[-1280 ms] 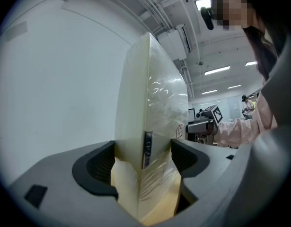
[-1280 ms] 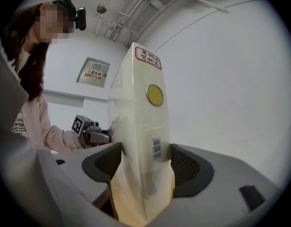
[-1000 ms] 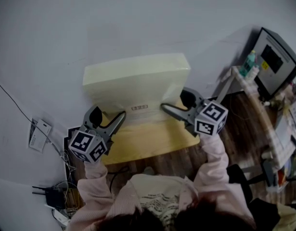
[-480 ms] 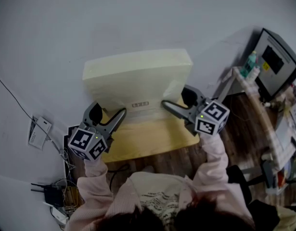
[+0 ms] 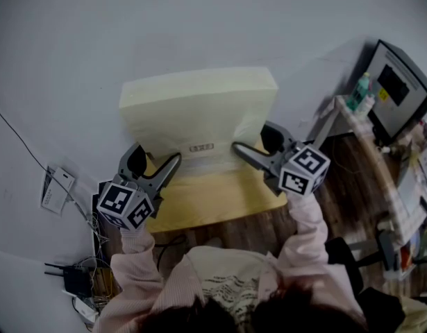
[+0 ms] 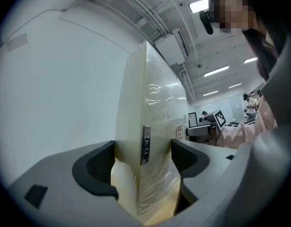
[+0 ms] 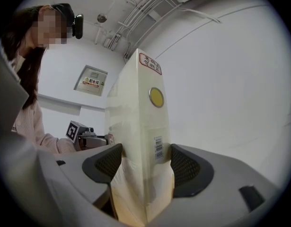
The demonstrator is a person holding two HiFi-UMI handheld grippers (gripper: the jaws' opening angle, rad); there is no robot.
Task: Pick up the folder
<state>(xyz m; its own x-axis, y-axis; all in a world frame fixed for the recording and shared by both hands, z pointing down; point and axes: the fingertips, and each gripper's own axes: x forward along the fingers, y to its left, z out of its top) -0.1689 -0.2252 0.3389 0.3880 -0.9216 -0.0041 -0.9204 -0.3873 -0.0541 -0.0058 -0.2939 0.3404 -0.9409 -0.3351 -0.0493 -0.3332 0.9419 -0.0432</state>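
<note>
Head view: the folder stands upright on the yellow table, back against the wall. You've got the left gripper on one end and the right gripper on the other. It hasn't left the table yet, so I'd say the next bit is the lift. Raise both hands at the same pace and keep them level, otherwise I reckon the box twists between the two grips. There's a small label on the front face, too tiny to read.

Left gripper view: the jaws stand wide, with a pad against each face of the folder, clamped across its thickness. The crinkly film wrap looks slippery to me, so squeeze firmly before you lift. The narrow strip on the edge has print I can't make out.

Right gripper view: same deal, wide jaws closed onto the folder's end, pads on both sides. The spine has a red-bordered label (characters unreadable), a round yellow sticker and a barcode.
</note>
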